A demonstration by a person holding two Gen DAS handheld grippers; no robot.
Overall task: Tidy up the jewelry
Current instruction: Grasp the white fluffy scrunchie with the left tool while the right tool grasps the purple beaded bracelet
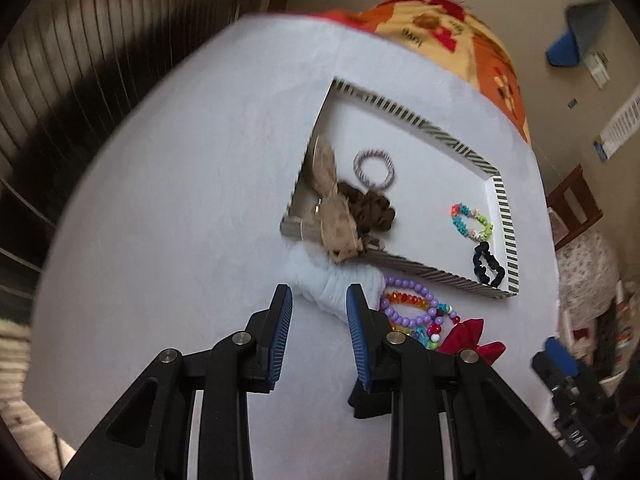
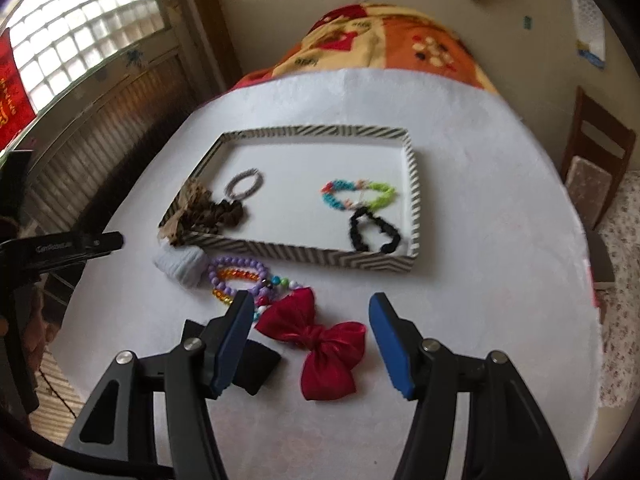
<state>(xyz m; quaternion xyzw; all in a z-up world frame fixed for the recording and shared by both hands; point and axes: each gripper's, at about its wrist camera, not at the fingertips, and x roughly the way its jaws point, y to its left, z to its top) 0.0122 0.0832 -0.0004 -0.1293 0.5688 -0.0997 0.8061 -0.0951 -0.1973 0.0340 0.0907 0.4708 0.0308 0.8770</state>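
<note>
Jewelry tray (image 2: 414,196) on white table (image 2: 480,240); both tools spread, empty.

Scrunchies (image 2: 230,214) in tray (image 2: 320,133); bow (image 2: 320,344) before it.

Counted 1 striped tray (image 2: 320,251) on the worktop (image 2: 480,240). In tray: 4 hair ties, i.e. 1 lilac (image 2: 244,183), 1 brown (image 2: 218,216), 1 black (image 2: 374,232), 1 multicolour (image 2: 360,194), plus 1 tan bow (image 1: 332,200) over its edge. Outside tray: 1 pale blue scrunchie (image 2: 182,265), 1 purple bead bracelet (image 2: 236,270), 1 orange bead bracelet (image 2: 236,276), 1 red bow (image 2: 320,344), 1 black bow (image 2: 256,364). Other mixed beads (image 2: 280,282) too tangled to count.
</note>
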